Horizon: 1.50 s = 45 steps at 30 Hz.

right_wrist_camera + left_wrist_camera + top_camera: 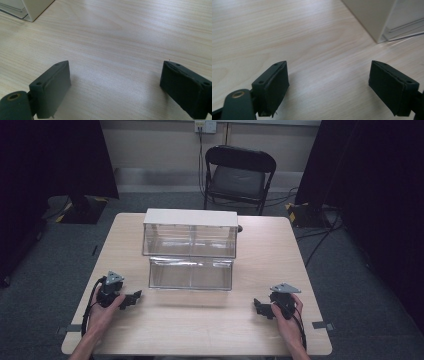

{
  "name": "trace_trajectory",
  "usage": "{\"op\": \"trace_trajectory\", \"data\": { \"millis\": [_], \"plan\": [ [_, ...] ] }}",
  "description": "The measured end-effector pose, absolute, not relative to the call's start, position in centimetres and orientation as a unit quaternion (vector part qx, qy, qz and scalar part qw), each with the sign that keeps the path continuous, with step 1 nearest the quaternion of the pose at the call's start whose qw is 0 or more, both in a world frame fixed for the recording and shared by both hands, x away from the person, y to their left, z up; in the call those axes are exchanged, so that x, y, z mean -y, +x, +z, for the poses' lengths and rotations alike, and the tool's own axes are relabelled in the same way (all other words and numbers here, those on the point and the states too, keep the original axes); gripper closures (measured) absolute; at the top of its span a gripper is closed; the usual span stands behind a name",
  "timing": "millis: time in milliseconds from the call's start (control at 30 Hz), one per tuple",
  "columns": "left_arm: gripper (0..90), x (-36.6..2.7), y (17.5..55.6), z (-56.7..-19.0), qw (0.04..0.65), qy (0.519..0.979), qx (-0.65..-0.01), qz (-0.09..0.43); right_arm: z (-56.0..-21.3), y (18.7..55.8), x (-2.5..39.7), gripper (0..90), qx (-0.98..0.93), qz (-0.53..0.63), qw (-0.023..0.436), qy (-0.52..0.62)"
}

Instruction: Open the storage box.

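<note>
1. High view: a clear drawer unit point(190, 247) sits mid-surface with a white top, and its lower drawer point(191, 273) is pulled out toward the person.
2. Left claw point(133, 299) rests low on the surface point(215, 320), jaws spread wide, nothing between them. Right claw point(260, 307) mirrors it on the other side, jaws equally wide apart and empty.
3. Both claws point inward, toward each other, with the drawer front lying ahead and between them.
4. The drawer's long axis runs side to side across the surface, so each claw faces one end of its front.
5. Left gripper view: the unit's white corner point(372, 20) shows up and to the right of the jaws. Right gripper view: the corner point(35, 8) sits up and left, farther off.
6. Judging by that, the left claw is a touch nearer the drawer; either hand must swing forward and inward to reach it.
7. Neither claw touches the unit yet.
</note>
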<state>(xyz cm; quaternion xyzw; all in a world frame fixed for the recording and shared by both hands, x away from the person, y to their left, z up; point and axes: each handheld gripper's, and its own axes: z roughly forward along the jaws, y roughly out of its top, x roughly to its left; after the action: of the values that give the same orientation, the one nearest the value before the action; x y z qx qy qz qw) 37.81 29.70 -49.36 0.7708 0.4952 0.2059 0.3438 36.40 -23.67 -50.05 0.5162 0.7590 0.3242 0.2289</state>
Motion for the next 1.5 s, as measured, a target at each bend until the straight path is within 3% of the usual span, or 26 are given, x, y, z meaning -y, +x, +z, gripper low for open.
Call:
{"op": "trace_trajectory", "data": {
  "millis": [600, 1500],
  "plan": [
    [16.1, -27.9, 36.9, -47.8, 0.395, 0.778, -0.450, 0.192, -50.1, 36.4, 23.7, 8.8, -0.759, 0.324, 0.229, 0.516],
    [17.1, -25.8, 36.5, -46.6, 0.442, 0.767, -0.431, 0.174, -50.1, 36.4, 23.7, 8.7, -0.759, 0.324, 0.228, 0.516]
  ]
}}
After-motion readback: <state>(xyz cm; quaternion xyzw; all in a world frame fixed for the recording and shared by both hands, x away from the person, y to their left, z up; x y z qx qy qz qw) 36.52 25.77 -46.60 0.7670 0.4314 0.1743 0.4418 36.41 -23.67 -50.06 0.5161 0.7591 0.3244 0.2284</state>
